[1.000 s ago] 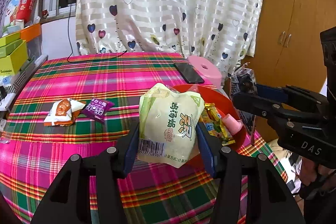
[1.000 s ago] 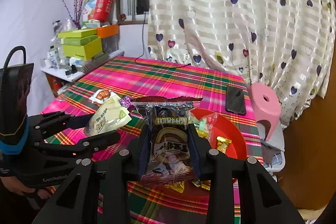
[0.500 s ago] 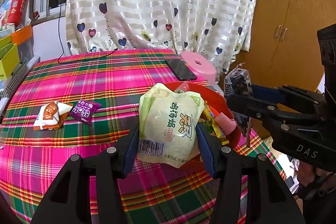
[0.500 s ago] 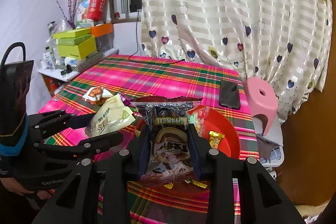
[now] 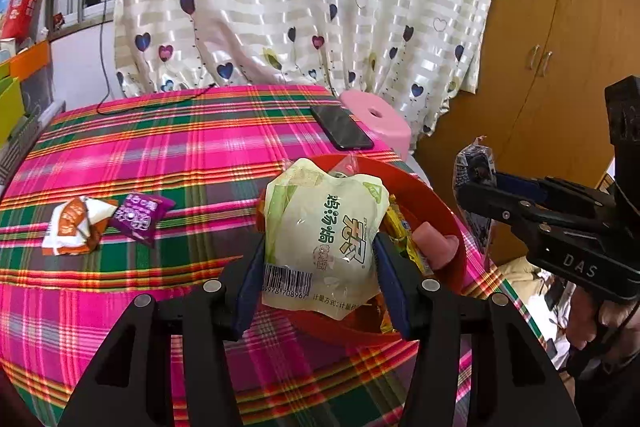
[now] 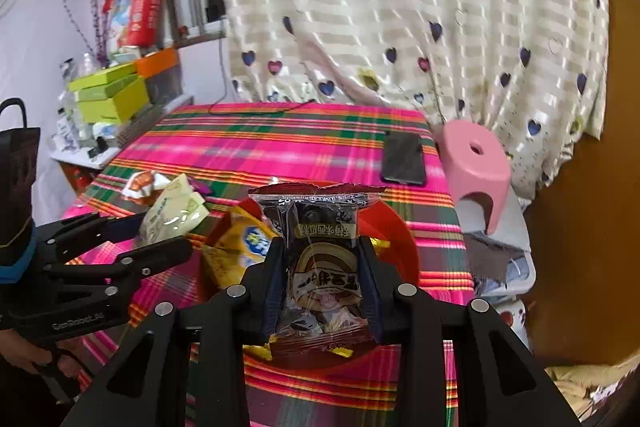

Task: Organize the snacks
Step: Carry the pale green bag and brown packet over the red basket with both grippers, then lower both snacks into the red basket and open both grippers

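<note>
Left gripper point(image 5: 320, 259): jaws clamped on the flanks of a pale green-and-white puffy plastic snack pouch point(image 5: 324, 227), barcode end toward the camera. The pouch hangs above the near-left rim of the shallow red plastic bowl point(image 5: 440, 195).

Right gripper point(image 6: 322, 279): jaws closed on a dark clear-film packet with a brown round label point(image 6: 322, 267), held upright over the bowl's near side.

Step in hand, as I judge it: bring both packs over the bowl and drop them.
- Centre each pack over the bowl before letting go. The pouch sits over the rim now, so it could tip out onto the cloth.
- Lower close to the contents first, since both wrappers are light and slippery.
- Release one at a time, as the two grippers are near each other.

Bowl contents: yellow wrapped snacks point(image 5: 404, 235), a pink rounded piece point(image 5: 434, 245), a yellow-and-orange packet with a blue-white mark point(image 6: 240, 243), and small gold-wrapped sweets point(image 6: 378, 242). Items below the held packs are hidden.

Still on the plaid-clothed table point(image 5: 180, 155), well left of the bowl: an orange-and-white sachet point(image 5: 76, 223) touching a purple sachet point(image 5: 140, 217). A black phone point(image 5: 340, 127) lies beyond the bowl.
</note>
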`<state>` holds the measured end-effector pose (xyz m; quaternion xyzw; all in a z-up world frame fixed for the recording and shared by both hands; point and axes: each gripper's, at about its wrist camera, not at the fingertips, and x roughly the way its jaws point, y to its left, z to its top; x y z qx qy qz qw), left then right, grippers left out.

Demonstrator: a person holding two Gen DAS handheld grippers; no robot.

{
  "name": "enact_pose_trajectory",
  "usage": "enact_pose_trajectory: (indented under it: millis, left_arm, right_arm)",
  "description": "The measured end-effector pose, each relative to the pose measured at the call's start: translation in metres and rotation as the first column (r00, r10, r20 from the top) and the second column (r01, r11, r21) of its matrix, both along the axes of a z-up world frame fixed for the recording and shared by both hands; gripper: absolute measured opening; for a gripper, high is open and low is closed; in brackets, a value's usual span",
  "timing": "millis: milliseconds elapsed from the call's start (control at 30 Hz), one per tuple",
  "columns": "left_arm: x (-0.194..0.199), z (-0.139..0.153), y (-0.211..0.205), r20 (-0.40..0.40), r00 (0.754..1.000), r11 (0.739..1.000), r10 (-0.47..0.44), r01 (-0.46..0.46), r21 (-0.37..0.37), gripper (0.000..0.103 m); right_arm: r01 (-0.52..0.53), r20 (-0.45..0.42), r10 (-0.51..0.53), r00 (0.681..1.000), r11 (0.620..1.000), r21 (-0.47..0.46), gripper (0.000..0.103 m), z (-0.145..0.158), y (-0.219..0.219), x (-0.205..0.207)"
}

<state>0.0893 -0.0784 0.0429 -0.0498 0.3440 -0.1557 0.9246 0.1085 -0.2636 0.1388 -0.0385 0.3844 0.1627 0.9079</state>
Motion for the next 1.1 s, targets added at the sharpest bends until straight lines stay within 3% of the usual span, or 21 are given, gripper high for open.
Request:
enact_pose_trajectory:
  millis: [233,733,1100]
  left_arm:
    - [0.013,-0.011,-0.011,-0.033,0.999,0.999,-0.039,0.039,0.001,0.054]
    - [0.036,-0.015,-0.010,-0.045,0.999,1.000,-0.023,0.024,0.008,0.054]
    - [0.047,-0.018,-0.024,-0.064,0.997,0.999,-0.048,0.049,0.019,0.054]
  right_arm:
    - [0.017,-0.053,-0.016,0.998,1.000,0.013,0.033,-0.019,-0.007,0.018]
    - [0.028,-0.152,-0.021,0.988,0.999,0.041,0.033,-0.062,-0.005,0.071]
    - [0.068,-0.099,-0.055,0.994,0.989,0.133,0.037,-0.048,-0.029,0.064]
